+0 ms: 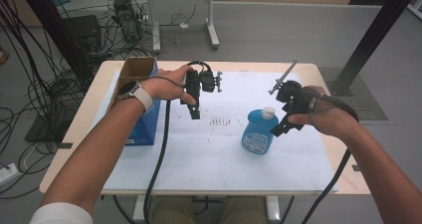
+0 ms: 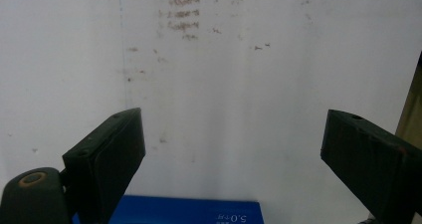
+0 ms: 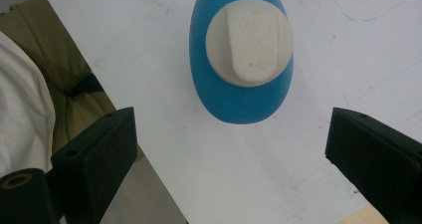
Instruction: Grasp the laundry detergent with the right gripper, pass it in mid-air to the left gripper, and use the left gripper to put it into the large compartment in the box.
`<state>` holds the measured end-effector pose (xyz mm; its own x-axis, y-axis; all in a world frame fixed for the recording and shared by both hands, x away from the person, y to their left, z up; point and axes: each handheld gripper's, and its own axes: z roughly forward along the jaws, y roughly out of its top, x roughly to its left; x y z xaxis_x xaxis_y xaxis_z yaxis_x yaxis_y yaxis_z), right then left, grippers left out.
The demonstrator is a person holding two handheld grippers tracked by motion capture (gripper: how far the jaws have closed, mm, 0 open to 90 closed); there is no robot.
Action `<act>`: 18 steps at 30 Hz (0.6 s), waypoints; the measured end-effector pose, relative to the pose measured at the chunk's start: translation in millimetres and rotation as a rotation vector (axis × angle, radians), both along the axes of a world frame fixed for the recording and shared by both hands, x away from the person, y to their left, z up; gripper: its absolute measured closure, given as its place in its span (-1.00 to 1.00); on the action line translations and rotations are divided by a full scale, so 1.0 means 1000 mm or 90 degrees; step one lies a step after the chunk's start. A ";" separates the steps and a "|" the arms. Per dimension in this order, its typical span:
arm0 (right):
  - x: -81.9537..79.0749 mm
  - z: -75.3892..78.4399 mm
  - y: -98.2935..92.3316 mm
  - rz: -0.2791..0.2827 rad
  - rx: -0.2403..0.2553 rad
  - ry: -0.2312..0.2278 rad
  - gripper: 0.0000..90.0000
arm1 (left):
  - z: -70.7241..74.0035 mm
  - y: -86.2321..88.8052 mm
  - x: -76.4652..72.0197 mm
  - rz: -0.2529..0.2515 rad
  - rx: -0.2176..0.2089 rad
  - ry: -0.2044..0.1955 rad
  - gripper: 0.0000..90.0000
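A blue bottle [image 1: 258, 133] with a white flip cap [image 1: 268, 113] stands upright on the white sheet [image 1: 214, 154]. My right gripper [image 1: 279, 128] hovers just right of and above it, pointing down; in the right gripper view the jaws stand wide apart with the bottle [image 3: 234, 92] and its cap [image 3: 250, 41] seen from above, ahead of the right gripper [image 3: 231, 149]. My left gripper [image 1: 194, 112] hangs over the sheet beside the blue box [image 1: 144, 124]. In the left gripper view the left gripper [image 2: 234, 144] is open with nothing between its fingers.
A blue carton with an open brown cardboard top [image 1: 135, 74] stands at the left of the table; its edge [image 2: 189, 211] lies just below the left jaws. The wooden table edge [image 1: 89, 92] frames the sheet. Cables and desk legs [image 1: 213, 32] sit on the floor behind.
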<state>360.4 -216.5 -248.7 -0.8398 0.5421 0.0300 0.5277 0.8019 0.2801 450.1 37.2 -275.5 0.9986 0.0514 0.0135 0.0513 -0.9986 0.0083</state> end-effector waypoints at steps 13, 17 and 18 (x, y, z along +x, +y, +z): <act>0.000 -0.006 -0.002 -0.001 0.015 -0.014 -0.86 | -0.001 0.000 0.001 0.001 -0.002 0.000 -0.76; 0.000 -0.008 -0.001 0.001 0.019 -0.019 -0.86 | -0.002 0.000 0.001 0.000 -0.001 0.001 -0.76; 0.000 -0.008 -0.001 0.000 0.022 -0.020 -0.86 | -0.002 0.000 0.001 -0.001 -0.001 0.001 -0.76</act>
<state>360.1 -217.7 -256.9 -0.8404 0.5414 0.0230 0.5186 0.7911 0.3244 450.7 36.9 -277.2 0.9986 0.0505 0.0125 0.0504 -0.9987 0.0101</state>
